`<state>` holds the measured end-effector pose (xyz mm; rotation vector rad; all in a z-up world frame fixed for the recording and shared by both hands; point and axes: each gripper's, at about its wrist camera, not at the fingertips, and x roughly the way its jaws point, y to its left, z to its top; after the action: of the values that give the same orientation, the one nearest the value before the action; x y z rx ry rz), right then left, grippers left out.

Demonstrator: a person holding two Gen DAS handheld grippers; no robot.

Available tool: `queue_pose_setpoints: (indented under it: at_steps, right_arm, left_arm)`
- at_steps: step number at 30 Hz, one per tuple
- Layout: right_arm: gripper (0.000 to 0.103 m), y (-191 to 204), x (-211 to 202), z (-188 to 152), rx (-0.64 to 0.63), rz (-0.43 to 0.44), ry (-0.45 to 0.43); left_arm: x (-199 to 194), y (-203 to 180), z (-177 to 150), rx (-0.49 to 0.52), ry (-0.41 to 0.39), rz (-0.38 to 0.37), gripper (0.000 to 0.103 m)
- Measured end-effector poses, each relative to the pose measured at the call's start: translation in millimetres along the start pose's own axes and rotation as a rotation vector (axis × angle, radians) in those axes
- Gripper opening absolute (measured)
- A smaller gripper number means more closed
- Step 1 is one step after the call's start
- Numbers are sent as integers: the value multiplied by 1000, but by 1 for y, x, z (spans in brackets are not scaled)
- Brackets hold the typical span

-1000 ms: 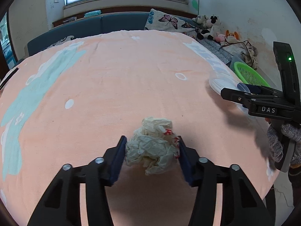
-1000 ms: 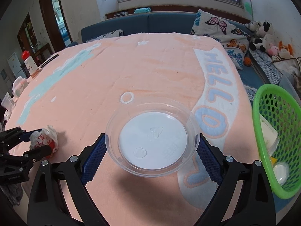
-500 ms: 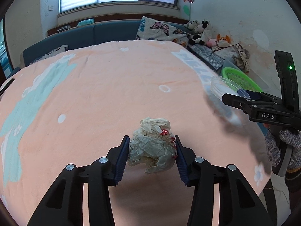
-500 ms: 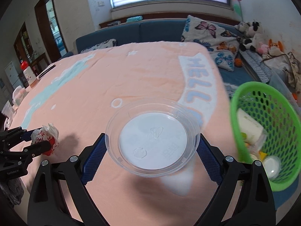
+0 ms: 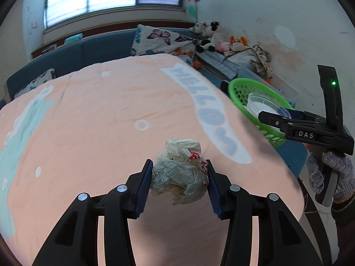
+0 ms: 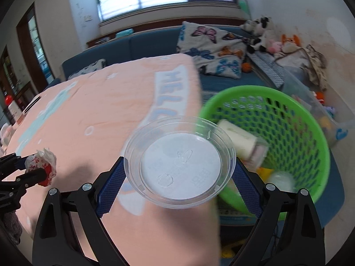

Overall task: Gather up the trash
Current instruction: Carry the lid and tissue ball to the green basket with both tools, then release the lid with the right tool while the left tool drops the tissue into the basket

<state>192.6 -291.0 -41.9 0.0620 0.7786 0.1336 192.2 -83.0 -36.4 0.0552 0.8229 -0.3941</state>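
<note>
My left gripper (image 5: pixel 179 177) is shut on a crumpled ball of cream paper (image 5: pixel 180 175) with red print, held above the peach blanket (image 5: pixel 99 115). My right gripper (image 6: pixel 178 170) is shut on a clear round plastic lid (image 6: pixel 179 164), carried at the blanket's right edge and partly over the green mesh basket (image 6: pixel 288 119). In the left wrist view the right gripper (image 5: pixel 286 116) holds the lid (image 5: pixel 264 105) over the basket (image 5: pixel 239 90), with a gloved hand (image 5: pixel 332 173) on its handle. The left gripper (image 6: pixel 22 166) and its paper ball (image 6: pixel 43 164) show at the left of the right wrist view.
The basket holds a white roll-shaped container (image 6: pixel 239 139) and other small trash. A blue sofa (image 6: pixel 137 44) with a butterfly pillow (image 6: pixel 213 48) and stuffed toys (image 6: pixel 273 37) runs along the back wall. A clear storage bin (image 6: pixel 315 108) sits beyond the basket.
Both grippers have moved to the right with their loads. The lid has gone from over the blanket to the basket's near rim; the paper ball is now near the blanket's lettering.
</note>
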Motion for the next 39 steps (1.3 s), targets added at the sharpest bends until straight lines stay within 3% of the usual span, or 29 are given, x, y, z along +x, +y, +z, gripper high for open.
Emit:
queue_pose_setpoints:
  at_steps: [18,39]
  right_arm:
    - [92,-106,-10,-6,137,-149,28]
    - [93,-135,-20,-15,191,-159,21]
  left_arm:
    - [21,-71,47,117,-20,-82,45]
    - [56,-125,83,198,-1,-145,45]
